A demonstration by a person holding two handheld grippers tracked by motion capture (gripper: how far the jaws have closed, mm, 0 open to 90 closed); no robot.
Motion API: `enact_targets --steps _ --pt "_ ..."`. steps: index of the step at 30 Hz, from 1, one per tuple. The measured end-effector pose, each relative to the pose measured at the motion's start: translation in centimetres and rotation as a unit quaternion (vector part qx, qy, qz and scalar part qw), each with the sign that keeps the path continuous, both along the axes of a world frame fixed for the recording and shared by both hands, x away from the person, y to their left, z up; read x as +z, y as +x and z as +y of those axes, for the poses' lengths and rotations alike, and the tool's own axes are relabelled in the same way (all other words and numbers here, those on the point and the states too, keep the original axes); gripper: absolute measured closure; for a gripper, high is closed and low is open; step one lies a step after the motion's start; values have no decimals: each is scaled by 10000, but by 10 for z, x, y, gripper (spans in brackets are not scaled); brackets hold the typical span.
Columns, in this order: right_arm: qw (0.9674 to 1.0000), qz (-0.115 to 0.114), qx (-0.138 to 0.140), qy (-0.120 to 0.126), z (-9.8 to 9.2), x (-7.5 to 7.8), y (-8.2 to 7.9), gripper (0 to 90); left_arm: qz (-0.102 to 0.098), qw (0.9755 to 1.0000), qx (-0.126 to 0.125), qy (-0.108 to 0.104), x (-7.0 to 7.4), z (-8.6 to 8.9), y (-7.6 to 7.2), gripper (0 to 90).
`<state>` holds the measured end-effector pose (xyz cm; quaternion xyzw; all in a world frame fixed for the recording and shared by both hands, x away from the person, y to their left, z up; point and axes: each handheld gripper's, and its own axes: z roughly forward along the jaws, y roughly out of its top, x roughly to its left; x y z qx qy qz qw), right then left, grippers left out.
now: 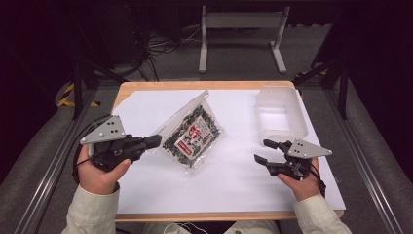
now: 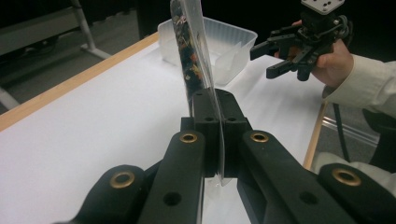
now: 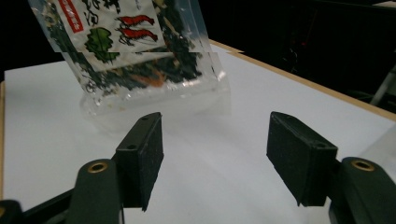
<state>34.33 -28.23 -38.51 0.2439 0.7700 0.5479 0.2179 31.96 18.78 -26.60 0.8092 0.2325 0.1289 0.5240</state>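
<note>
Left tongs (image 1: 155,141) clamp snack bag (image 1: 192,134) edge, right tongs (image 1: 265,151) gape wide: likely best to pinch the opposite corner squarely before lifting toward tub (image 1: 295,127).

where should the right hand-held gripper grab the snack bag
Best bet is the clear bottom seal of the snack bag, approached level from the right. The left hand-held gripper is shut on the bag's left edge, and the flat, empty seal faces the open right hand-held gripper.
</note>
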Motion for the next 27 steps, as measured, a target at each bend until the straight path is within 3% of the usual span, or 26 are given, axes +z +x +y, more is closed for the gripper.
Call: enact_targets --steps 4,5,7,8,13,18,23,27 --pt "9998 -75 163 50 6 12 0 360 -32 10000 -10 21 1 -4 1 895" --pt "9992 -165 357 90 14 25 1 360 -41 10000 -19 -1 3 -6 1 895" --pt "9989 -198 424 93 17 30 2 359 -73 10000 -43 -7 3 -6 2 895" --pt "9977 -330 595 62 27 43 5 353 -112 9999 -48 -38 5 -6 1 895" --pt "9951 -464 871 66 47 71 15 338 -219 9996 -67 -174 9 -2 -4 895" --pt "9929 -434 1090 170 61 95 28 333 -289 9989 -91 -366 12 0 -8 895" --pt "9913 -357 1263 68 76 111 41 332 -377 9976 -127 -562 15 3 -12 895" --pt "9892 -290 1435 64 88 122 50 313 -421 9972 -168 -601 16 4 -14 894"
